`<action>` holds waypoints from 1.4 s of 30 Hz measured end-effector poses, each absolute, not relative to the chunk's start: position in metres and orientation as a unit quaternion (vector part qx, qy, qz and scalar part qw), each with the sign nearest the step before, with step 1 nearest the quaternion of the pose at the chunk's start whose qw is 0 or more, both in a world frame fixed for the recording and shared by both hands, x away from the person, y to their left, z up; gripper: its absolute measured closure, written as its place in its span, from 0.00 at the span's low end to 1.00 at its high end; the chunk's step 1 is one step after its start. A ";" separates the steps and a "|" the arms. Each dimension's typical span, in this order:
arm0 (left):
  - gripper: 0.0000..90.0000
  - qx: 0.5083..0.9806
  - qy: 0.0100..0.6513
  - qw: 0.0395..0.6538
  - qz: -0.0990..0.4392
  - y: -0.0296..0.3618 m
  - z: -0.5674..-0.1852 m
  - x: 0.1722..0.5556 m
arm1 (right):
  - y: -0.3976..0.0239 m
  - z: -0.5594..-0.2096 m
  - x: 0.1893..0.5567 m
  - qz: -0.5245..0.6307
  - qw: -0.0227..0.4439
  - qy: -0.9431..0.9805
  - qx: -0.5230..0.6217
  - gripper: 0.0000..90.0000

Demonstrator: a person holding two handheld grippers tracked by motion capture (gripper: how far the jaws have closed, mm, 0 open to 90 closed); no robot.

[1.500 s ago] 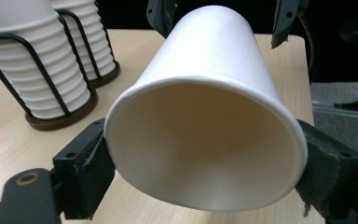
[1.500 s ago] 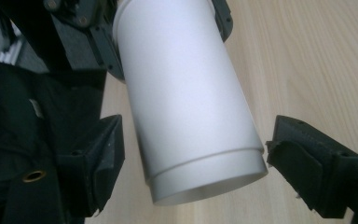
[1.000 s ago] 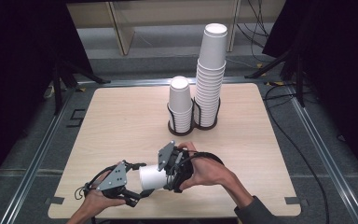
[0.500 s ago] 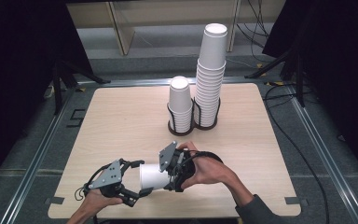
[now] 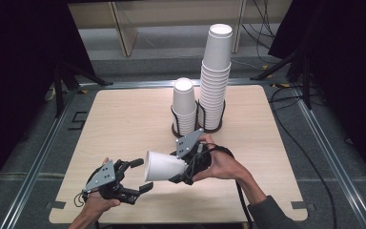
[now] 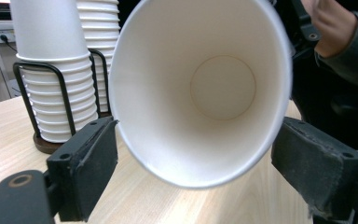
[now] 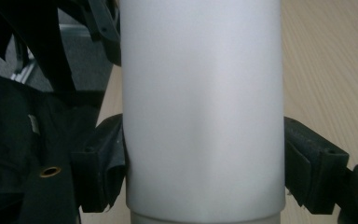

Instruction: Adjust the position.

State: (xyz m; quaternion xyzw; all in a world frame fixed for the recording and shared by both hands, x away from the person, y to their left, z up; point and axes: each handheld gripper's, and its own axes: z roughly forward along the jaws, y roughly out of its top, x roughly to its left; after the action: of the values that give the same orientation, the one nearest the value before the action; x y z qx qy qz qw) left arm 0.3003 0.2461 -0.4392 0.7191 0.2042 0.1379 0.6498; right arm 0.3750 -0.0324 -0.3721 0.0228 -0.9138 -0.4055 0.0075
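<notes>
Handover seems about half done. One paper cup (image 5: 164,166) is out of the wire holder and hangs above the near edge of the bench (image 5: 124,119), well apart from the short stack (image 5: 184,107) and the tall stack (image 5: 215,81). The right gripper (image 5: 180,168) is clamped on the cup's wall near its base. The left gripper (image 5: 142,175) has just been closing its jaws, yet they stand apart at either side of the rim, pads not pressing. Taking hold and setting it down remain. The cup lies nearly level, long axis running between the hands, mouth toward the left gripper.
</notes>
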 end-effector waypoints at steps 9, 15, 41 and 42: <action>0.00 0.700 0.230 0.661 0.142 0.247 -0.439 0.302 | -0.030 -0.375 0.377 -0.427 0.010 -0.903 0.034 0.27; 0.00 0.692 0.228 0.670 0.142 0.243 -0.438 0.301 | -0.025 -0.380 0.377 -0.445 0.024 -0.895 0.037 0.27; 0.15 0.708 0.217 0.659 0.132 0.243 -0.433 0.301 | -0.016 -0.394 0.376 -0.427 0.028 -0.904 0.018 0.19; 0.15 0.709 0.218 0.657 0.134 0.243 -0.433 0.302 | -0.017 -0.392 0.376 -0.424 0.024 -0.905 0.019 0.18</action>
State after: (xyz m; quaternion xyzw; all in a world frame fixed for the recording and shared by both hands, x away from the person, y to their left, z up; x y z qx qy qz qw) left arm 0.3018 0.2431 -0.4334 0.7092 0.2184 0.1342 0.6568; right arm 0.3761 -0.0172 -0.3920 0.0187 -0.9053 -0.4238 0.0236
